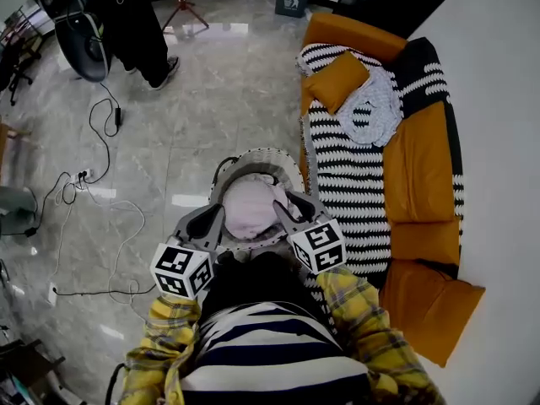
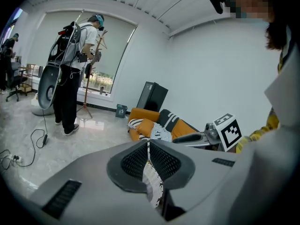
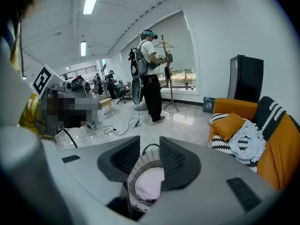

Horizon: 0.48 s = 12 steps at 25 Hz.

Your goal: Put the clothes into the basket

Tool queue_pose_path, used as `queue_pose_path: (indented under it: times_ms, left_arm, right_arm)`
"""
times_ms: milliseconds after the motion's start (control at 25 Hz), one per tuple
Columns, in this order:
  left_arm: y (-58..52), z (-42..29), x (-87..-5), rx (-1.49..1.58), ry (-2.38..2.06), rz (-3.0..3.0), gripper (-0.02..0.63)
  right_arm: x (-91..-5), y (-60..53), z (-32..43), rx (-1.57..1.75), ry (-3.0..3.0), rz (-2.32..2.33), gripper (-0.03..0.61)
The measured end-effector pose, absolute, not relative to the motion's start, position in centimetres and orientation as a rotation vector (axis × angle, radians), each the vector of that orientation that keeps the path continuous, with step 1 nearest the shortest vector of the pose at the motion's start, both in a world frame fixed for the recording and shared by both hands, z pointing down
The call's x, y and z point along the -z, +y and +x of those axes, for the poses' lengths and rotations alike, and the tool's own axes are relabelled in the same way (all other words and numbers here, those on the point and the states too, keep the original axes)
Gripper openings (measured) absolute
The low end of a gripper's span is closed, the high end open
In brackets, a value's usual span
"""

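Both sloping down, left tool (image 2: 149, 146) clamps the basket rim (image 1: 253, 154); right tool (image 3: 150, 154) gapes over pink garment (image 1: 251, 206).

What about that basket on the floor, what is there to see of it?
The basket is round, woven, pale with darker banding and a dark loop handle. It stands upright on the glossy floor beside the striped sofa cover. A pale pink garment lies inside. The left gripper looks closed on its wall; the right gripper, jaws apart, hangs over it.
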<state>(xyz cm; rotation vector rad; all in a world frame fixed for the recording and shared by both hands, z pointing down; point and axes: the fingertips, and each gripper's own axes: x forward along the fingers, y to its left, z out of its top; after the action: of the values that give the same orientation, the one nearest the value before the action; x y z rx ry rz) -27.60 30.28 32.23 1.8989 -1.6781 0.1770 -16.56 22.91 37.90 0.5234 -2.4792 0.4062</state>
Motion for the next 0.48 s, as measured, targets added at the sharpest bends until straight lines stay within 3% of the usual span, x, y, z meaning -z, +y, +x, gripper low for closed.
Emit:
queue_pose_path:
  times_ms: [480]
  left_arm:
    - [28.4,-27.0,-33.4,-0.172,-1.549,1.985,0.026]
  right_arm:
    - [-38.9,21.5,-14.3,-0.519,-2.429,0.745,0.127]
